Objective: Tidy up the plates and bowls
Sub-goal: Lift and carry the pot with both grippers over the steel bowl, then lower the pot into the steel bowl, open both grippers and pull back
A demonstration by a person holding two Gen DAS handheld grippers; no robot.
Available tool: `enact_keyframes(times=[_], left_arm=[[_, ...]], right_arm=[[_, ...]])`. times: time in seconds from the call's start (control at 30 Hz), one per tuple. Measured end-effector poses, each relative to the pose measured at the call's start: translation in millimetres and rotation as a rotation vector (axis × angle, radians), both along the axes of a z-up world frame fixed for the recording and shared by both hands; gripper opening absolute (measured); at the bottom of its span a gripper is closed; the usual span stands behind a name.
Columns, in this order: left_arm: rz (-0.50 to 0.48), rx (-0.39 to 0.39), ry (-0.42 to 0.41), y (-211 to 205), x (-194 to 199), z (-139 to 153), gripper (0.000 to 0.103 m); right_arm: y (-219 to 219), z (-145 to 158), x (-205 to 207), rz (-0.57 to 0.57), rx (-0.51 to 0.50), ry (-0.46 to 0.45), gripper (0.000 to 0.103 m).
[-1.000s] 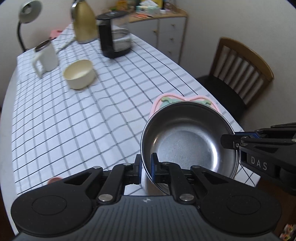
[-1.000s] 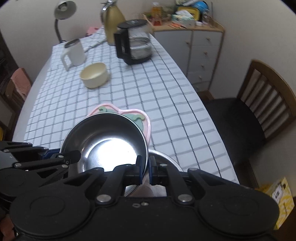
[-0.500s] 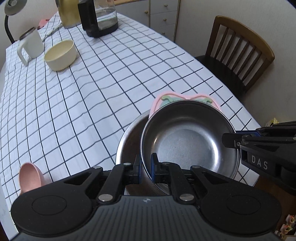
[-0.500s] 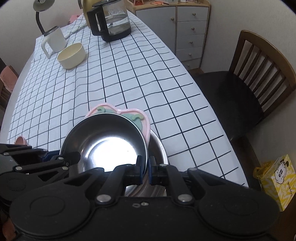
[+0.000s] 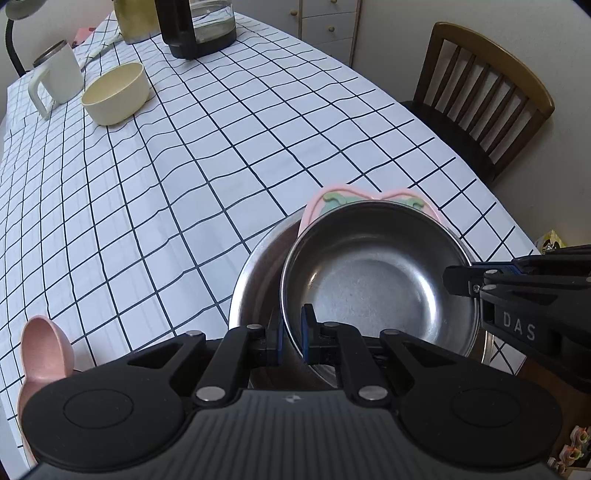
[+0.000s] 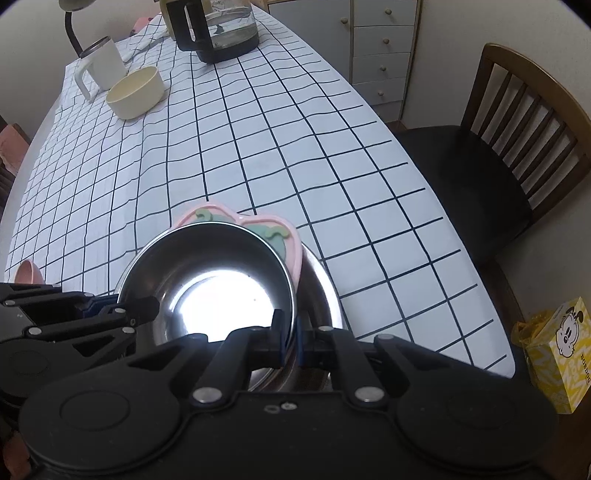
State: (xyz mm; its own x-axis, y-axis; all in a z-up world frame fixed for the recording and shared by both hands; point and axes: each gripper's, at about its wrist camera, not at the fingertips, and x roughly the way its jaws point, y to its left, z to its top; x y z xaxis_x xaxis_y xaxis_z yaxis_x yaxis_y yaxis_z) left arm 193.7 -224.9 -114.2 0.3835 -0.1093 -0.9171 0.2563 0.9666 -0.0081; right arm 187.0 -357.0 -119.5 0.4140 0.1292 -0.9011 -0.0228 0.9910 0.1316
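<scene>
Both grippers hold one small steel bowl (image 5: 373,273) by its rim. My left gripper (image 5: 292,334) is shut on its near-left rim. My right gripper (image 6: 290,334) is shut on its near-right rim; the bowl also shows in the right wrist view (image 6: 210,273). A pink heart-shaped plate (image 5: 328,195) lies under it, also visible in the right wrist view (image 6: 273,232). Both hang over a larger steel bowl (image 5: 255,280) that rests at the table's near edge (image 6: 321,280). A cream bowl (image 5: 114,92) stands far back left.
A white mug (image 5: 55,77), a glass coffee pot (image 5: 199,26) and a gold kettle (image 5: 131,18) stand at the far end. A pink spoon (image 5: 46,350) lies near left. A wooden chair (image 5: 480,96) stands right. A yellow box (image 6: 561,354) sits on the floor.
Both grippers with the small bowl and pink plate have come down and tilted toward the table. The larger steel bowl beneath and the pink spoon have come into view.
</scene>
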Motion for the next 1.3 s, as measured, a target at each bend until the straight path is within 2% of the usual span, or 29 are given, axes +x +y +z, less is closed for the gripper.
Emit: enact_keyframes(times=[0.17,0.23,0.37,0.47,0.53,0.6,0.87,0.93,1.3], left_arm=[[-0.008,-0.017,0.005,2.6,2.4,0.0,0.008],[-0.019,-0.015,-0.003,2.2,1.7,0.5,0.009],[-0.034,-0.020,-0.015,2.5,-2.1,4.2,0.012],[-0.031,-0.039,-0.026,5.7,-5.1,8.4,0.030],[-0.032,-0.054,-0.053,8.2,-9.2,13.6,0.052],[-0.029,-0.061,-0.080,10.6,-13.4,19.4,0.060],[-0.028,-0.073,-0.139,23.6,-28.2,41.9,0.061],[-0.021,-0.083,-0.156,29.2,-31.5,49.7,0.063],[0.020,-0.138,-0.282,62.6,-46.4,97.9,0.067]], right_arm=[[-0.1,0.9,1.2,-0.008,0.003,-0.007,0.008],[-0.7,2.2,1.4,-0.012,-0.002,-0.009,0.016],[-3.1,3.3,0.2,-0.025,-0.002,-0.009,0.020],[-2.9,5.0,-1.8,-0.024,0.005,-0.011,0.024],[-1.0,9.8,-4.9,-0.014,0.005,-0.022,0.026],[1.5,14.2,-8.6,-0.003,0.001,-0.035,0.030],[10.3,36.9,-23.7,0.028,-0.002,-0.086,0.043],[11.7,44.9,-27.6,0.031,-0.002,-0.103,0.049],[27.7,90.1,-43.3,0.085,0.003,-0.212,0.067]])
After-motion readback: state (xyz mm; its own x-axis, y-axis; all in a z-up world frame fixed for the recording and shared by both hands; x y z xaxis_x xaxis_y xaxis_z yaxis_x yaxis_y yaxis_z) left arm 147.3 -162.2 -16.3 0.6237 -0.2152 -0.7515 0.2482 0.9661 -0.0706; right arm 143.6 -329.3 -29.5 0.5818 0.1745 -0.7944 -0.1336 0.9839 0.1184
